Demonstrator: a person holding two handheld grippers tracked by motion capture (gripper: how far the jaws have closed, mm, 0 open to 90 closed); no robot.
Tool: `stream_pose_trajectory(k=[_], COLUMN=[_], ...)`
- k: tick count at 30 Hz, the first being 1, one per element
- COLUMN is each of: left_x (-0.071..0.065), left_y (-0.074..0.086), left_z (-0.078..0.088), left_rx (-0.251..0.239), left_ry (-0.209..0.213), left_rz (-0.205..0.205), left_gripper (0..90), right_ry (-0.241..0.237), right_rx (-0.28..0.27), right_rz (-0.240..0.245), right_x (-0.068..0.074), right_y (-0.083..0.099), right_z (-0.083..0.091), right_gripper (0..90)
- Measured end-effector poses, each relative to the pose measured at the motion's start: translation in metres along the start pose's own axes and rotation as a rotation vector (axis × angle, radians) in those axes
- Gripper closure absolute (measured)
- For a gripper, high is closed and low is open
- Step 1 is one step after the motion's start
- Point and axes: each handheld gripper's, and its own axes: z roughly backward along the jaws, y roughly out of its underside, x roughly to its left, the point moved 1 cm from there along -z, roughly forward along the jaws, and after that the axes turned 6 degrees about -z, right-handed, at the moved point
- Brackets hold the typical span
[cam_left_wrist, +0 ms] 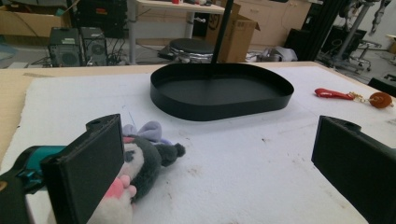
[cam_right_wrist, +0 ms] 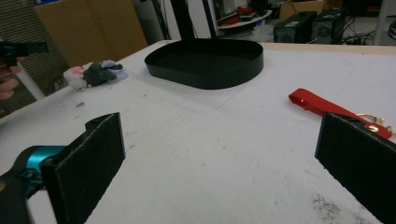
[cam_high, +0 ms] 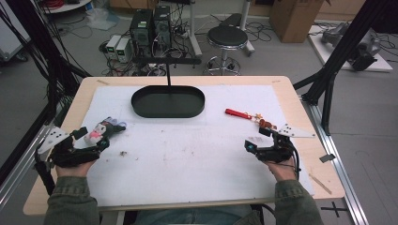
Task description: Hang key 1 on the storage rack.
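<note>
A black oval tray [cam_high: 141, 108] [cam_left_wrist: 219, 111] [cam_right_wrist: 205, 74] stands at the back middle of the white mat. A small grey, white and pink plush toy [cam_high: 101, 131] [cam_left_wrist: 144, 158] [cam_right_wrist: 93, 72] lies at the left. My left gripper [cam_high: 92, 139] [cam_left_wrist: 219, 168] is open, and the plush lies against the inner side of its left jaw. A red strap keychain [cam_high: 239, 113] [cam_left_wrist: 334, 94] [cam_right_wrist: 313, 102] with a brown charm [cam_high: 265, 123] [cam_left_wrist: 380, 99] lies at the right. My right gripper [cam_high: 258, 139] [cam_right_wrist: 219, 158] is open and empty just short of the strap, whose gold ring end is behind its right jaw.
A thin black post [cam_high: 168, 75] rises from the tray's far side. The white mat [cam_high: 197, 154] covers most of the wooden table [cam_high: 309, 159]. Beyond the far edge are a stool [cam_high: 227, 37], computer towers [cam_high: 150, 28] and black frame struts [cam_high: 338, 51].
</note>
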Motion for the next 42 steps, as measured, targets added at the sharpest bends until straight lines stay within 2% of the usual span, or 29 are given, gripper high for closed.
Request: stream_pose_trajectory(k=[7,11,27,35,38,42], left_x=[0.0,0.002,0.001,0.001,0.0,-0.001], left_y=[0.001,0.002,0.003,0.003,0.003,0.003], left_z=[0.004,0.004,0.0,-0.002,-0.004,-0.005], left_rx=[0.001,0.005,0.032,0.044,0.049,0.057], left_ry=[0.008,0.008,0.026,0.026,0.027,0.03], left_rz=[-0.004,0.002,-0.007,-0.013,-0.017,-0.023], left_gripper=[3.1,3.1,3.1,3.1,3.1,3.1], right_ry=[-0.013,-0.004,0.044,0.064,0.08,0.091], right_rx=[0.016,0.022,0.02,-0.001,-0.002,0.004], right_rz=[0.008,0.033,0.068,0.048,0.058,0.044], right_x=[0.003,0.003,0.005,-0.001,-0.005,-0.009], right_y=[-0.001,0.0,-0.004,-0.012,-0.018,-0.024], right_z=[-0.005,-0.008,-0.006,-0.006,-0.007,-0.009], right_gripper=[0.5,0.5,0.5,0.5,0.5,0.5])
